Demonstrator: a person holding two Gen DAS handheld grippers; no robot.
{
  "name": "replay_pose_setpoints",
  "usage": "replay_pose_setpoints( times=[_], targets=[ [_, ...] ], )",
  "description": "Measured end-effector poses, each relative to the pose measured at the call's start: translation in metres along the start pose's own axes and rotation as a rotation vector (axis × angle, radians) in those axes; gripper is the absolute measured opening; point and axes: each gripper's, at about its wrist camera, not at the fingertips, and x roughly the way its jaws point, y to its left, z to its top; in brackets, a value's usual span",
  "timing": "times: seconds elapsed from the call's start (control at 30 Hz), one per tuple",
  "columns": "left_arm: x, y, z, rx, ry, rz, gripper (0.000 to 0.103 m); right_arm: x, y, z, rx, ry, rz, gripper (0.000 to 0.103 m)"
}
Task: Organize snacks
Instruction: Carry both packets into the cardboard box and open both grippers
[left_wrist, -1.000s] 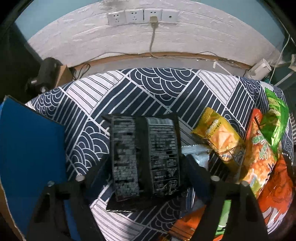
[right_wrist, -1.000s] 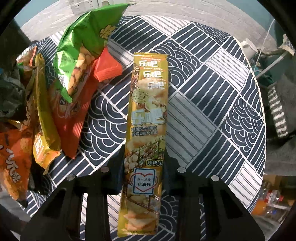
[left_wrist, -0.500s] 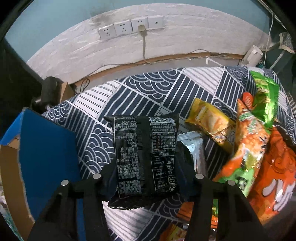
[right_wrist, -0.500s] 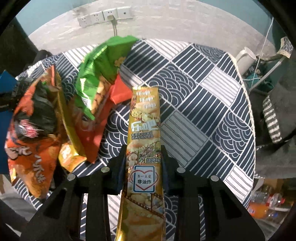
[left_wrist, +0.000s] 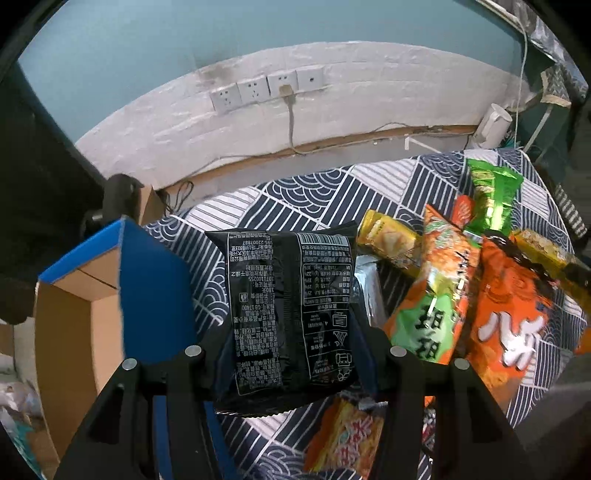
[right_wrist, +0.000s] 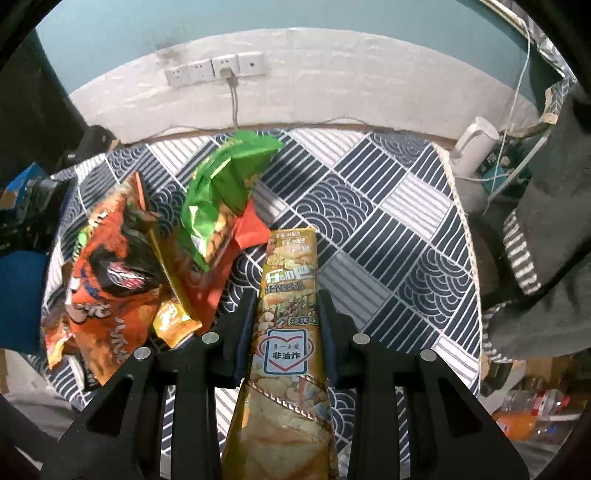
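Left wrist view: the left gripper (left_wrist: 291, 332) is seen pinching a black plastic snack packet covered in white printed text (left_wrist: 290, 314) between its two fingers, the packet held up off the navy-and-white patterned tablecloth (left_wrist: 306, 199); an open cardboard box with blue outer faces (left_wrist: 110, 295) stands just to the left of the packet; a heap of bags lies to the right on the cloth, among them a large orange crisp bag with white characters (left_wrist: 506, 325), an orange-and-green bag (left_wrist: 432, 295), a bright green bag (left_wrist: 491, 192) and a small yellow packet (left_wrist: 388, 240); a row of white wall sockets (left_wrist: 266, 88) is mounted on the whitewashed wall behind. Right wrist view: the right gripper (right_wrist: 286, 325) is clamped on a long, narrow golden-yellow snack packet with a heart label (right_wrist: 288, 332), which is lifted clear of the cloth and points away from the camera; the same heap is found to its left, the green bag (right_wrist: 225, 184) lying on top of orange ones; a white plastic bottle (right_wrist: 474, 146) stands at the far right edge of the table.
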Motion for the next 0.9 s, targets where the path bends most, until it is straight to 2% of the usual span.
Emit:
replay_pose_setpoints(
  times=[0.27,0.5,0.9],
  targets=[
    [-0.028,-0.002,-0.013,-0.002,-0.035,-0.004,0.055,-0.02,0.002,-0.004,-0.001,-0.03,0.0,0.03],
    [-0.047,-0.001,-0.021,-0.006,-0.052,-0.01,0.055,-0.047,0.001,-0.007,0.012,-0.088,0.041,0.03],
    [-0.089,0.014,-0.039,-0.031,-0.095,-0.029,0.055,-0.089,0.042,0.005,-0.057,-0.187,0.122,0.03]
  ],
)
